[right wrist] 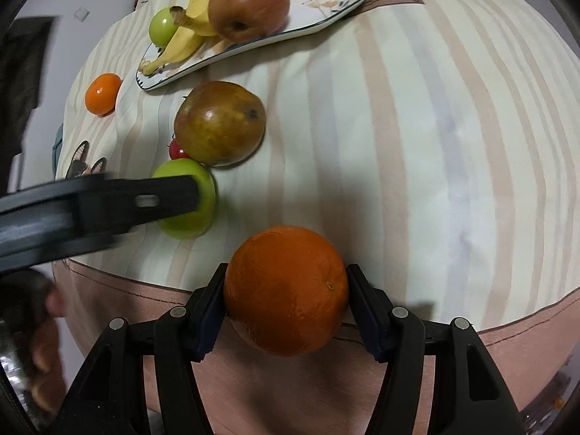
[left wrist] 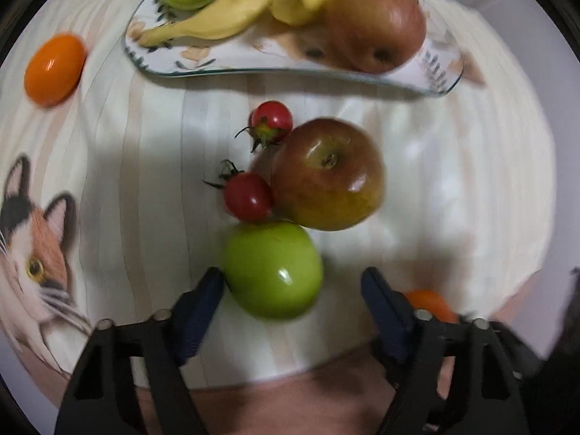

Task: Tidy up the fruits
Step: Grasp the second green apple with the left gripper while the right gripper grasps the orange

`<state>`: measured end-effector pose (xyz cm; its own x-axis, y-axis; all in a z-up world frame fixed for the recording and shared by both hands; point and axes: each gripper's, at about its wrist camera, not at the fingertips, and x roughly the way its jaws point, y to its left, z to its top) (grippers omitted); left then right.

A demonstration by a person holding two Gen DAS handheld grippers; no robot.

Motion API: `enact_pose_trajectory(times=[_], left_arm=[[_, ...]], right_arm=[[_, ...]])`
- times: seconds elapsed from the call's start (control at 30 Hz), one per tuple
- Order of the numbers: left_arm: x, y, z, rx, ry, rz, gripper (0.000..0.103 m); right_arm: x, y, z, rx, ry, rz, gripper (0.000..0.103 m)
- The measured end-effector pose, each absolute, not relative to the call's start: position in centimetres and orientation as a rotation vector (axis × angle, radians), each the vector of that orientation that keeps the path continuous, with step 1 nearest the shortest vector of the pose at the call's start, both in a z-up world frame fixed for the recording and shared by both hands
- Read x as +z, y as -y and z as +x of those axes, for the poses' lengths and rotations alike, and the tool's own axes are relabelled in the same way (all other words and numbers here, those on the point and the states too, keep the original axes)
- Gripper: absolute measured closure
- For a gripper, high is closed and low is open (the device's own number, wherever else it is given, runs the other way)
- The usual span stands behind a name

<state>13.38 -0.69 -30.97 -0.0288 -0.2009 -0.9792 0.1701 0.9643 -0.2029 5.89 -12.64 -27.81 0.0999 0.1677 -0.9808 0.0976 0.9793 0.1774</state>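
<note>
Right wrist view: the right gripper (right wrist: pixel 286 302) clamps the orange (right wrist: pixel 285 290) between both pads. Left wrist view: the left gripper (left wrist: pixel 291 290) straddles the green fruit (left wrist: pixel 272 270); its left pad touches, the right stands clear.

CLEAR: wide bare striped cloth (right wrist: pixel 417 145) right of the fruit cluster; open strip between cluster and plate (left wrist: pixel 253 69) | BLOCKED: apple (left wrist: pixel 328 174), two cherry tomatoes (left wrist: pixel 272 119) and green fruit (left wrist: pixel 273 270) packed touching; plate crowded with bananas (left wrist: pixel 224 18); small orange (left wrist: pixel 54 69) at left
</note>
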Motion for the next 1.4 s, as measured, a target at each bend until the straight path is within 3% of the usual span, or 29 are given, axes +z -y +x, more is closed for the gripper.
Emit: enact_pose_trajectory(times=[0.1,0.33,0.73,1.17,1.4], left_arm=[[-32.1,1.8,13.1,-0.286,-1.554,0.093,0.049],[-30.8,0.7,12.2,-0.274,-1.519,0.041,0.049],[-27.1,-7.7,5.1,-0.224,-1.536,-0.005,0.049],[-31.6,-7.1,7.5,-0.196,-1.569,-0.015,0.049],[-28.6,-6.3,10.3,-0.208,-1.504,-0.046,0.049]], right_arm=[[-27.8,13.0,6.1,0.046,-1.484,0.2,0.038],[-28.2,12.4,6.5,0.045,-1.489,0.188,0.038],[-28.6,9.7,5.4,0.149,-1.533,0.198,0.038],[-30.5,9.5,5.7,0.107,-1.55,0.218,0.037],[-29.2,9.3,5.8,0.113,-1.5,0.249,0.038]])
